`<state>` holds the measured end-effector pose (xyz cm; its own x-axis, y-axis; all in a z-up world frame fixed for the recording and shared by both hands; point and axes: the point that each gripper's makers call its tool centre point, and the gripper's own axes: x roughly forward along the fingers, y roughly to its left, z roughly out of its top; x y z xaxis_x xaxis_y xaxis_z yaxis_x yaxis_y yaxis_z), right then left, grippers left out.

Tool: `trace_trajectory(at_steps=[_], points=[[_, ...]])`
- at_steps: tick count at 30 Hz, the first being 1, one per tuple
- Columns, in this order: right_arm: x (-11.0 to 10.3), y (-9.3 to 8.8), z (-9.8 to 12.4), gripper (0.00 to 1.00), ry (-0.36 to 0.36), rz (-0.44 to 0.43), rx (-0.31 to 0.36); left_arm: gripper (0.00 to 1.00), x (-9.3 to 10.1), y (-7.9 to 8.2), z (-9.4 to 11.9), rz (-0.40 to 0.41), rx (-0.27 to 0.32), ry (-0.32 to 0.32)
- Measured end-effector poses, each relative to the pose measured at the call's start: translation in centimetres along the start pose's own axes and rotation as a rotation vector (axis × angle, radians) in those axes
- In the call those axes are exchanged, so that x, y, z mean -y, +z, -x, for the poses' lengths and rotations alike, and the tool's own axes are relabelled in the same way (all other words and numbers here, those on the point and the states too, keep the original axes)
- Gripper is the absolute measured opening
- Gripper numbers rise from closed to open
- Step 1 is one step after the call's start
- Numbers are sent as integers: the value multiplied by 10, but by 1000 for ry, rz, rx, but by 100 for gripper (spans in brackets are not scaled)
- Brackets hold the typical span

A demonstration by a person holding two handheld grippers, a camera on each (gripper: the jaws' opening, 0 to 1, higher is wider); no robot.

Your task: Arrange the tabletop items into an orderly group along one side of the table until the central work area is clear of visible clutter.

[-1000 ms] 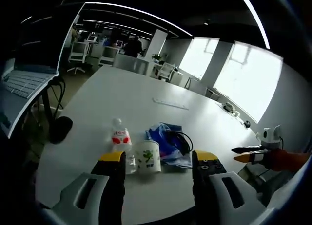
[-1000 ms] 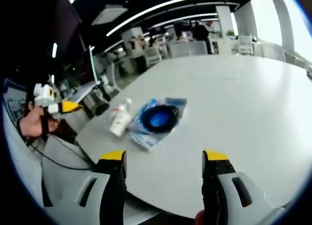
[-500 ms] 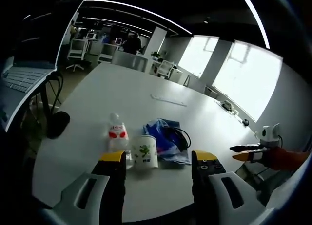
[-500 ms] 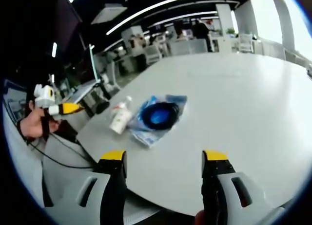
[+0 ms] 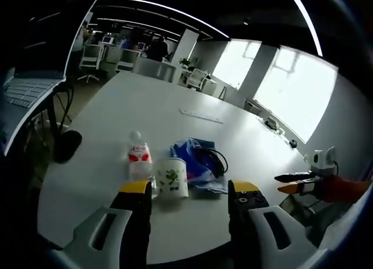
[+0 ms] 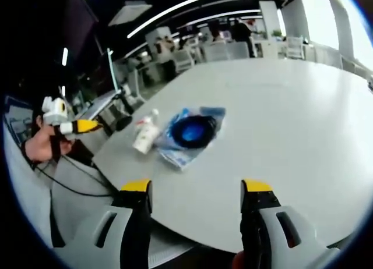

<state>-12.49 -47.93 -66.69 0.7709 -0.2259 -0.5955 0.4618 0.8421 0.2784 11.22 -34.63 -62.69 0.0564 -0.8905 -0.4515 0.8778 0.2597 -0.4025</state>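
Both your tools are spread open and empty: the left tool [image 5: 189,190] hangs above the near edge of the white bench [image 5: 145,112], and the right tool [image 6: 194,190] hangs off the bench's edge, well apart from the items.

The clutter sits in one tight cluster near the bench edge. A small water bottle [image 5: 139,162] with a red label stands just beside a white cup [image 5: 172,177] with a green print, so close they may be touching. Just behind the cup lies a crumpled blue plastic bag [image 5: 195,164] with a coil of black cable [image 5: 211,162] on top.

That closeness is your main risk. If you close on the cup without squaring up, a jaw can clip the bottle and tip it, and it could then roll off the nearby edge. Dragging the bag could spill the cable coil or sweep the cup along with it. A flat strip [image 5: 200,116] lies farther out on the bench; it is too small to identify and easy to forget.
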Motion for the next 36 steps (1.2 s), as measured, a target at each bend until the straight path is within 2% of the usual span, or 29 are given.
trace_trajectory(at_steps=[11, 18, 23, 28, 36], points=[[4, 3, 2, 60, -7, -4, 7, 51, -12, -3, -7, 17, -16, 33], [6, -1, 4, 59, -16, -15, 3, 51, -24, 1, -14, 25, -27, 58], [7, -4, 6, 59, -20, -22, 2, 50, -37, -3, -22, 69, -57, 91], [8, -6, 7, 59, -23, -37, 1, 50, -46, -13, -30, 90, -118, 119], [6, -13, 6, 59, -21, -40, -12, 48, -50, -20, -47, 111, -163, 113]])
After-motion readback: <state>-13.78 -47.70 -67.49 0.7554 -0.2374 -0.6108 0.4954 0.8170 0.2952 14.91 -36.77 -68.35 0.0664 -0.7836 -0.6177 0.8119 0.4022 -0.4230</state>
